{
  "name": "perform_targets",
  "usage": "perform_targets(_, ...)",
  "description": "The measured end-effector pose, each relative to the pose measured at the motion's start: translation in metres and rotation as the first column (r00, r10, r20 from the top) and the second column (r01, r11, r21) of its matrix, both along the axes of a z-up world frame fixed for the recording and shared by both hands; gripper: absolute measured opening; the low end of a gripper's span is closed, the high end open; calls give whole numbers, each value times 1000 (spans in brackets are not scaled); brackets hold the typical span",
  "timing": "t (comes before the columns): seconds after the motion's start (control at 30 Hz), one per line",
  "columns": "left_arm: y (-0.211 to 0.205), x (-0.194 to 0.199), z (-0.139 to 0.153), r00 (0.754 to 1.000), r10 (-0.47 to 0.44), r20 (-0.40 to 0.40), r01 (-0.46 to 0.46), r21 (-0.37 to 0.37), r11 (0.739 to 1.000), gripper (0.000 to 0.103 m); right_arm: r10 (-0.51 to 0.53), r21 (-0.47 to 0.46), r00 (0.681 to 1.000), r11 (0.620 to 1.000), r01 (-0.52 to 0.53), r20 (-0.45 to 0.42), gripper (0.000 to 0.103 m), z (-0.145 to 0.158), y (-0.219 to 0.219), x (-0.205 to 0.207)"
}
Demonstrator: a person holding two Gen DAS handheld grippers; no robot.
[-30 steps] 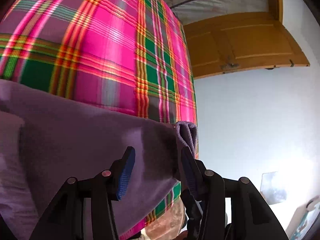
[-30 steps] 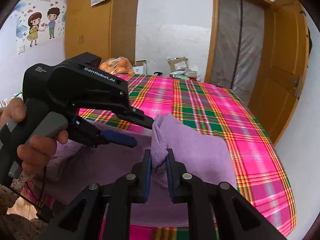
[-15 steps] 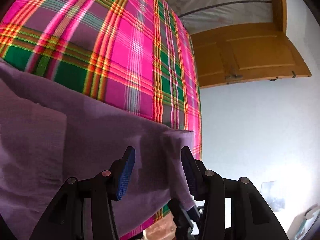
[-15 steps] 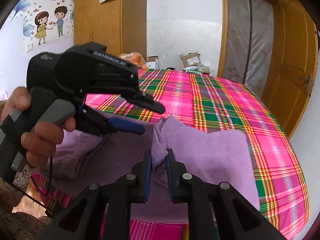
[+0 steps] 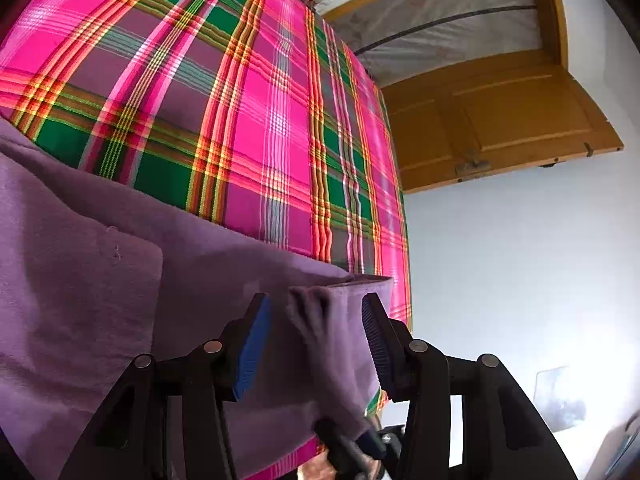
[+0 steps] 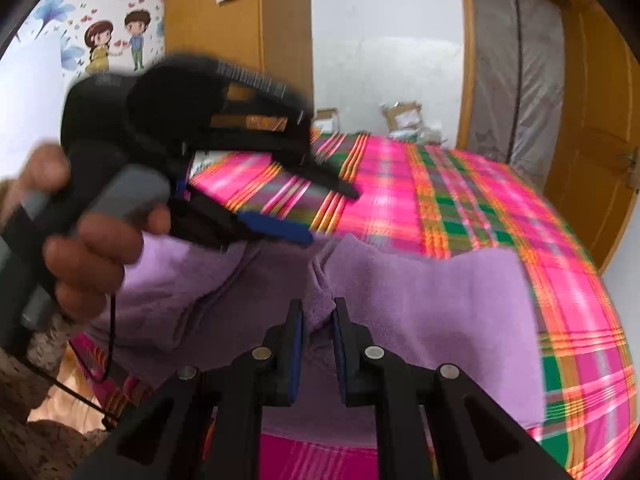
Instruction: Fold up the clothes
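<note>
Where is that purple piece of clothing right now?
The purple garment lies spread on the near end of the plaid bedspread. In the right wrist view the right gripper pinches a bunched fold of it, with the open left gripper just above.

Left gripper (image 5: 316, 344): matte black plastic two-finger linkage frame with round silver pivot screws and ribbed blue rubber pads (image 5: 252, 354) on the inner faces of the fingers; from the right wrist view its body is a bulky black housing with a grey handle (image 6: 132, 196), a faint white print line on top, an orange-brown patch on the side and a thin black cable (image 6: 110, 344) looping down from the handle. Right gripper (image 6: 318, 338): same black frame, silver screw heads, blue pads on the finger inner faces. The person's hand (image 6: 86, 256) is wrapped around the grey handle, and the sleeve (image 6: 24, 384) below it is a mottled brown-and-cream pattern.
</note>
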State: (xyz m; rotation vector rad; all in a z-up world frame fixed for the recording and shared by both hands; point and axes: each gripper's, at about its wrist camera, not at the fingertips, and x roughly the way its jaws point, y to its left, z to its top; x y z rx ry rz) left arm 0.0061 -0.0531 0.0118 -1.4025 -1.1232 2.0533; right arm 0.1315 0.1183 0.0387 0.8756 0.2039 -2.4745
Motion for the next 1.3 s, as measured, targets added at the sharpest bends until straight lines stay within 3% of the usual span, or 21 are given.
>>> perform_targets(0.37, -10, 0, 2, 999, 44, -7, -44, -2, 999, 49, 49, -14, 995, 999, -48, 90, 20, -21, -4, -4)
perform_targets(0.57, -3, 2, 9, 998, 40, -40, -41, -23, 999, 49, 82, -145, 990, 987, -66, 111, 20, -2, 23, -3)
perform_targets(0.67, 2, 2, 15, 997, 29, -66, -31, -34, 999, 49, 28, -218, 994, 976, -5, 103, 20, 11, 52, -8)
perform_targets(0.83, 19, 2, 18, 996, -25, -82, 20, -58, 998, 49, -213, -132, 973, 966, 224, 90, 21, 8, 86, -26)
perform_targets(0.93, 31, 2, 15, 994, -68, -81, 62, -71, 996, 49, -294, -84, 951, 950, 302, 95, 21, 1, 93, -37)
perform_targets(1.13, 45, 1, -1, 994, -104, -41, 100, -101, 990, 50, -312, -6, 940, 949, 316, 138, 21, -25, 87, -51)
perform_targets(1.3, 42, 0, -13, 995, -95, -12, 93, -121, 988, 49, -293, -82, 941, 947, 310, 171, 21, -16, 102, -58)
